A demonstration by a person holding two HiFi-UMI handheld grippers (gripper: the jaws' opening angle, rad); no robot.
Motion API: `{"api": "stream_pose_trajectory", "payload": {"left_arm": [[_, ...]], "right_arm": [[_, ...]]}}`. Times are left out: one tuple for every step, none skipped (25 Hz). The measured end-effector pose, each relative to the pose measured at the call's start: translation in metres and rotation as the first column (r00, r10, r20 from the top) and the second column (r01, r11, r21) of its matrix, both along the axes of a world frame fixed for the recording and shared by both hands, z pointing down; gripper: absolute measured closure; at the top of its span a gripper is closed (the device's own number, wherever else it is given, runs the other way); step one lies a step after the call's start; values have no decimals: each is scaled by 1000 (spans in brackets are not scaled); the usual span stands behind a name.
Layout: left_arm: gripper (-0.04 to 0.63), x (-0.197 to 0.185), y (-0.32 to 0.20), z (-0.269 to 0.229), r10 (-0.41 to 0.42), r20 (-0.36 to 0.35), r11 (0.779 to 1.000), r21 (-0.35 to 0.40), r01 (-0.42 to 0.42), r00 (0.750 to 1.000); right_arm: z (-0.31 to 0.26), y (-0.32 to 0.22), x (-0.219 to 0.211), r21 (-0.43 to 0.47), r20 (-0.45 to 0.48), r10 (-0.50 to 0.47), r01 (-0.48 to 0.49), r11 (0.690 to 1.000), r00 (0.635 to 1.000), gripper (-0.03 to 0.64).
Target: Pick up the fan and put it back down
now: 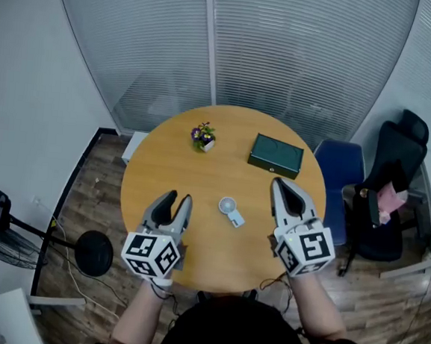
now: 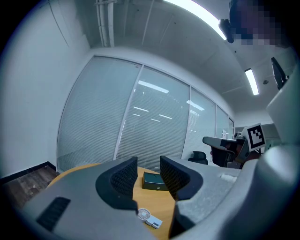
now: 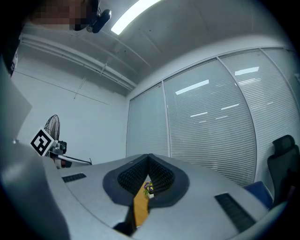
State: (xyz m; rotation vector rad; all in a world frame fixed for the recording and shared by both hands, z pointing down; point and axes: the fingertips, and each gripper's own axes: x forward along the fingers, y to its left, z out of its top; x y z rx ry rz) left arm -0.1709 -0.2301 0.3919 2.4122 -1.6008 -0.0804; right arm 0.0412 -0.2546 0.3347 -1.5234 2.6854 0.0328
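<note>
A small white hand fan (image 1: 231, 210) lies flat near the middle of the round wooden table (image 1: 164, 163); the left gripper view shows the fan (image 2: 148, 217) low between the jaws, well ahead of them. My left gripper (image 1: 182, 199) hovers over the table to the fan's left, open, with nothing between its jaws. My right gripper (image 1: 277, 183) is held to the fan's right, above the table, shut and empty. In the right gripper view only a strip of table and the flower pot (image 3: 148, 188) show past the closed jaws.
A dark green box (image 1: 275, 155) rests at the table's far right and a small pot of purple flowers (image 1: 203, 137) at the far middle. A blue chair (image 1: 341, 171) and a black office chair (image 1: 391, 187) stand on the right. A floor fan (image 1: 15, 236) stands at the left.
</note>
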Motion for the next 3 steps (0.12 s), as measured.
{"api": "stream_pose_trajectory", "payload": {"left_arm": [[446,-1,0,0,0,0,1000,0,0,1000],[446,-2,-1,1,0,0,1000,0,0,1000],[446,-3,-1,1,0,-1,1000,0,0,1000]], "right_arm": [[1,0,-1,-1,0,0,0,1000,1000,612],[1,0,-2,-3,1,0,0,1000,1000,612],[2,-1,-3,-4,1,1,-1,1000,1000,612]]}}
